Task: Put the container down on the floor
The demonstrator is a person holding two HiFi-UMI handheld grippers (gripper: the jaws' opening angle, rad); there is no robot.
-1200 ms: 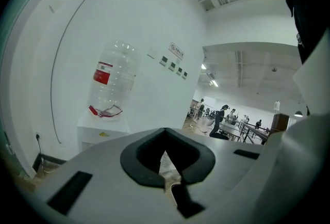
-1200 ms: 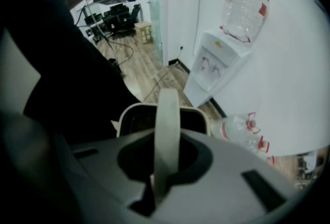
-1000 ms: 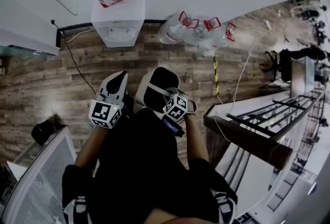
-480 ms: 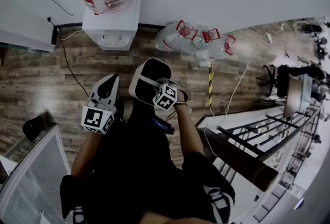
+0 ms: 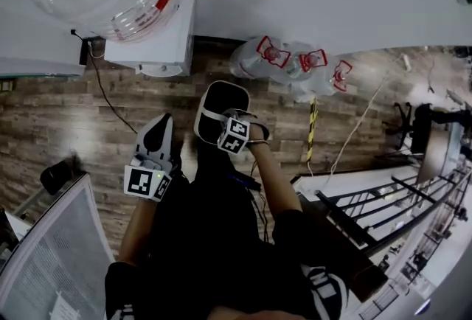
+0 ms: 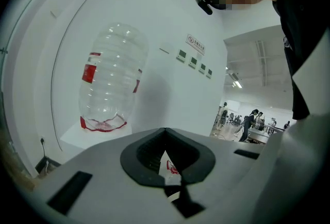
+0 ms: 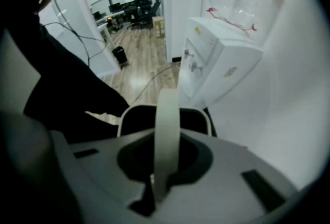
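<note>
right tongs (image 7: 164, 158): clenched on white handle (image 7: 167, 114) of container (image 5: 225, 101) | container: hangs under right tongs over wooden floor (image 5: 74, 119) | left tongs (image 6: 167, 158): clenched, empty, beside right tongs

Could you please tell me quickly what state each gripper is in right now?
Left gripper: closed, holding nothing.
Right gripper: closed on the white handle of the container.
</note>
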